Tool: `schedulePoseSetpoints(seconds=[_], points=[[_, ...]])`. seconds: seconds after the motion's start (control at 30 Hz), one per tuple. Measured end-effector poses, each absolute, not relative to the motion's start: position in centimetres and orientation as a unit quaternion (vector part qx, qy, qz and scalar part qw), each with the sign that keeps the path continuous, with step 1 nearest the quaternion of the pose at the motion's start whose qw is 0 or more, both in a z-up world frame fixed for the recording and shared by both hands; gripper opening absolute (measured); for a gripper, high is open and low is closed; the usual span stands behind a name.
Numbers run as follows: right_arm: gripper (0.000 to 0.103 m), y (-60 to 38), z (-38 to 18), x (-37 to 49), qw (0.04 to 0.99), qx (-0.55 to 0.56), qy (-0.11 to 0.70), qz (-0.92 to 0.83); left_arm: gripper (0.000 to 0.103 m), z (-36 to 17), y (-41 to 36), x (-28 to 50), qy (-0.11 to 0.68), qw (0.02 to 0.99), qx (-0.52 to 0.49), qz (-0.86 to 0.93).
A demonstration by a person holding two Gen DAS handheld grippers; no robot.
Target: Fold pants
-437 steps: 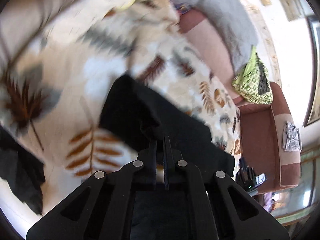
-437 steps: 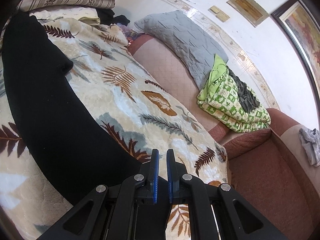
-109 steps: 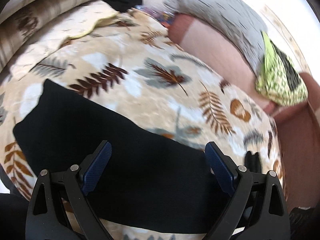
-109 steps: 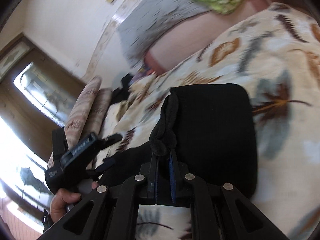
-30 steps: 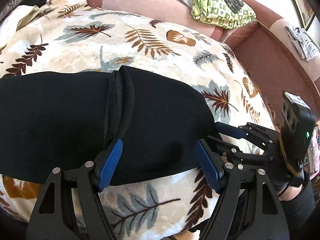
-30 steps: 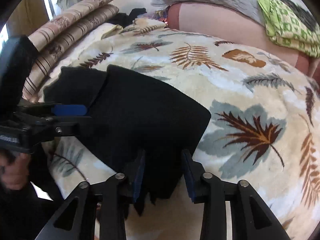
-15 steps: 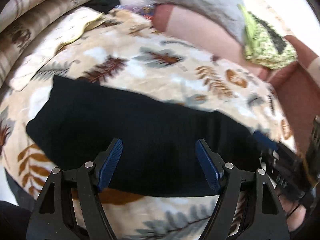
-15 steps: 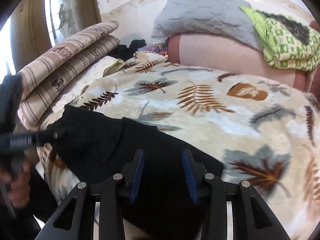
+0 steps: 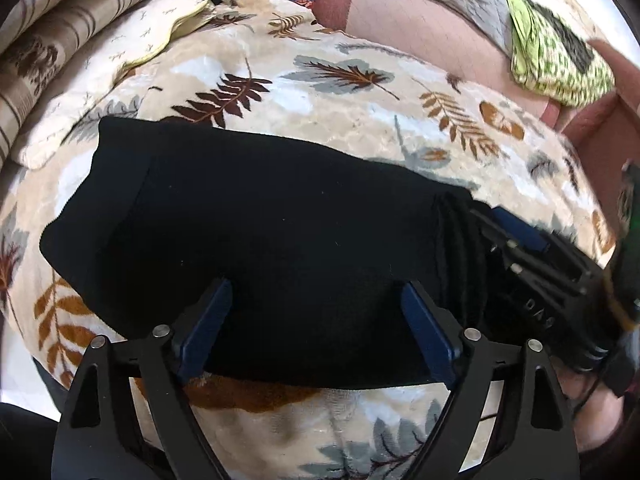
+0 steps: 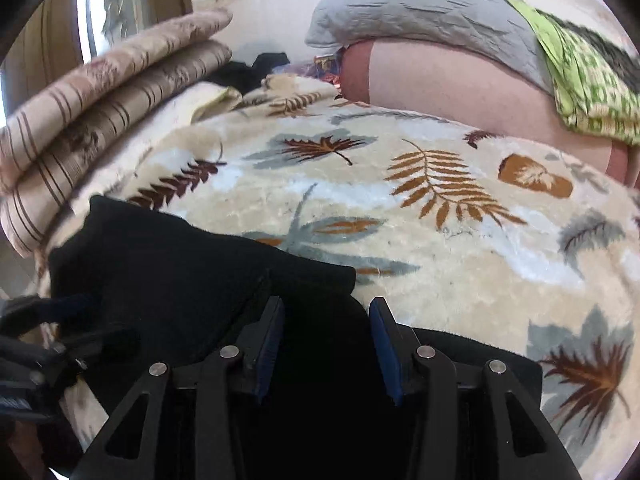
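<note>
The black pants lie folded into a long band on the leaf-print blanket. My left gripper is open wide, its blue pads over the near edge of the pants, holding nothing. My right gripper is open, its jaws straddling the right end of the pants. It also shows in the left wrist view at the pants' right end. The left gripper shows blurred at the left edge of the right wrist view.
Striped folded bedding is stacked at the left. A grey pillow and a green patterned cloth rest on the pink sofa back. A cream cloth lies at the back left.
Both cameras have moved closer and lower to the pants. The right gripper has closed in on the right end of the pants. Both grippers stay open.
</note>
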State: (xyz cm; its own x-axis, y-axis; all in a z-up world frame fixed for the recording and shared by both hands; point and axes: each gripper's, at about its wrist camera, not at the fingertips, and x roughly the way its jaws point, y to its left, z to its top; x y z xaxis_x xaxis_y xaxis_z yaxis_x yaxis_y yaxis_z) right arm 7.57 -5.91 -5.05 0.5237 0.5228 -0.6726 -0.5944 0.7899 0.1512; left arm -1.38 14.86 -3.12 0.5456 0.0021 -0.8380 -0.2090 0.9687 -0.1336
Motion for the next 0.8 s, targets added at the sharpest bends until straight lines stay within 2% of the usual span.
schedulePoseSetpoints(seconds=[0.07,0.23,0.4,0.8], points=[[0.044,-5.79,-5.07,7.59,0.872,-0.050,0.367,0.319,0.093,-3.31,14.33,-1.20,0.477,0.871,-0.097,0.063],[0.049,-5.59,-4.81,7.29,0.876,-0.060,0.369,0.305,0.094,-3.45,14.40,-1.18,0.478,0.871,-0.094,0.065],[0.049,-5.97,-4.91,7.02,0.881,-0.049,0.357,0.306,0.098,-3.44,14.33,-1.24,0.473,0.873,-0.099,0.065],[0.049,-6.02,-5.05,6.80,0.885,-0.051,0.349,0.304,0.099,-2.66,14.58,-1.73,0.470,0.874,-0.115,0.050]])
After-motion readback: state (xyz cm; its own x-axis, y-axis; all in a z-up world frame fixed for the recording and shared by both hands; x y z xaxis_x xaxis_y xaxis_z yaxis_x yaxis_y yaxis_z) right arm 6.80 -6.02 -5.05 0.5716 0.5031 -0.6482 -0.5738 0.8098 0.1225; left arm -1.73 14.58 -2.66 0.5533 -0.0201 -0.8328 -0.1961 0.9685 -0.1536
